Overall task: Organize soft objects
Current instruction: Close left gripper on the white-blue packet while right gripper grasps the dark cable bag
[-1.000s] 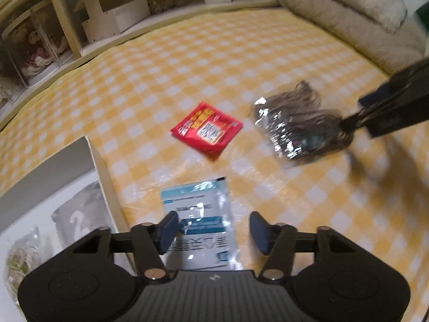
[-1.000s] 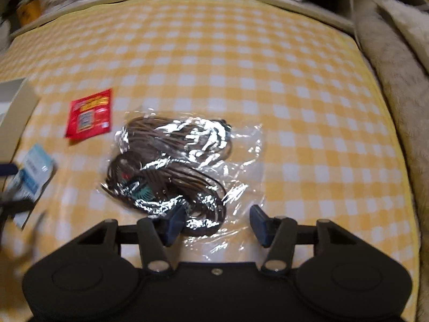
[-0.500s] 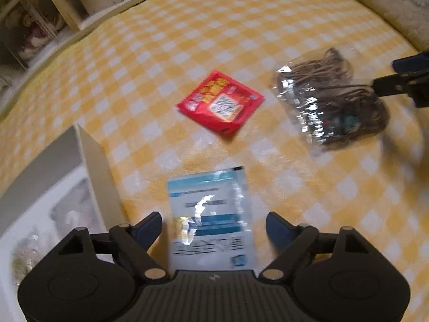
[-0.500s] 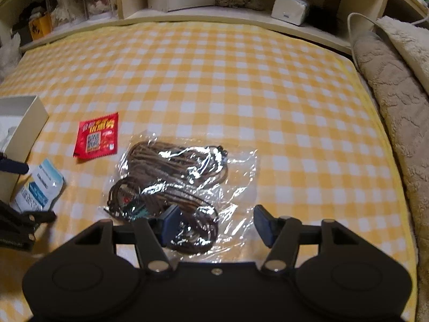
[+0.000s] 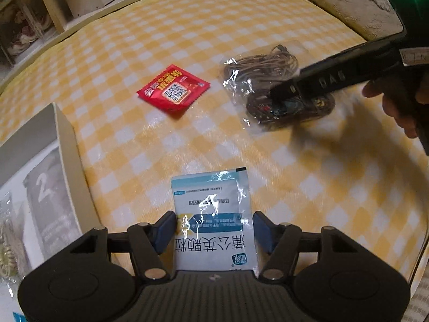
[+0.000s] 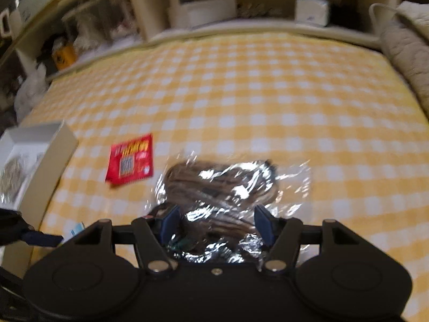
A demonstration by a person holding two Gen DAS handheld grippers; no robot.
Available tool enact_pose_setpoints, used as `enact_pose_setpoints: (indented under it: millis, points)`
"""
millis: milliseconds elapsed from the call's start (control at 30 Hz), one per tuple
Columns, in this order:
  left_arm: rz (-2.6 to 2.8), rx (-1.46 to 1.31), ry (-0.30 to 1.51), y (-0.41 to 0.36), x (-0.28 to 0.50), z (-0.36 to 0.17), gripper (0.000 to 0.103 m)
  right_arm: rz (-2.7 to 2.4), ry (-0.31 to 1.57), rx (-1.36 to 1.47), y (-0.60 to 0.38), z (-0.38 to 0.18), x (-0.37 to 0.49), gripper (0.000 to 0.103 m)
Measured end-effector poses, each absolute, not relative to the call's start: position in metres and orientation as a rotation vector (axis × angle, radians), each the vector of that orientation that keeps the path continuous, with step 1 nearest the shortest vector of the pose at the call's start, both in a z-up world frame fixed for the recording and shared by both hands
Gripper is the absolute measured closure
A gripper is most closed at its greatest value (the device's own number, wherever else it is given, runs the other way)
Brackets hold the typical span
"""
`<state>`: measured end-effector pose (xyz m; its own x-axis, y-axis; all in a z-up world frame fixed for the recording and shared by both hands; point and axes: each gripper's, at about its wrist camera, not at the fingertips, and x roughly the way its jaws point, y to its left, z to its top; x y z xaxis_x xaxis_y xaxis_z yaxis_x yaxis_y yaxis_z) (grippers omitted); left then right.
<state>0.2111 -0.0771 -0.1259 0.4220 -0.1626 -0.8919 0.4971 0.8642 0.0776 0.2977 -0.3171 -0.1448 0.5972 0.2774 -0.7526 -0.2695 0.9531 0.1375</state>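
- The left gripper (image 5: 214, 228) straddles a blue-and-white sachet (image 5: 213, 220) lying flat on the yellow checked cloth (image 5: 187, 40); its jaws have just been closing, with the pads at the sachet's 2 side edges, and I cannot tell whether they press.
- The right gripper (image 6: 217, 224) stands apart around a clear bag of brown cord (image 6: 225, 187); no clamping shows.
- A red packet (image 5: 173, 89) lies between them, apart from both.
- A white box (image 5: 65, 145) at the left holds other packets.
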Motion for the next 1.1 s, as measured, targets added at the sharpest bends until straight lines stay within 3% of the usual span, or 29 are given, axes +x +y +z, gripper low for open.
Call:
enact_pose_setpoints:
  millis: [333,433,733,767,833,967,1100]
  points:
    - [-0.355,0.360,1.051,-0.069,0.206,-0.126,0.019,0.536,1.127,-0.097,-0.309,-0.135,0.269,0.027]
    - [-0.371,0.387,1.040,-0.072,0.205,-0.129,0.019,0.561,1.067,-0.167,-0.305,-0.130,0.258,0.015]
    - [-0.405,0.383,1.053,-0.072,0.212,-0.132,0.026,0.577,1.021,-0.369,-0.294,-0.149,0.262,0.013]
    - [-0.405,0.383,1.050,-0.071,0.212,-0.131,0.028,0.582,1.018,-0.361,-0.294,-0.150,0.264,0.013]
    - [-0.400,0.379,1.041,-0.071,0.211,-0.128,0.042,0.581,1.022,-0.342,-0.293,-0.150,0.268,0.013]
    - [-0.398,0.372,1.028,-0.072,0.208,-0.126,0.045,0.585,1.024,-0.348,-0.288,-0.149,0.266,0.023]
    - [-0.406,0.346,1.011,-0.071,0.206,-0.120,0.059,0.574,1.035,-0.327,-0.286,-0.146,0.265,0.037]
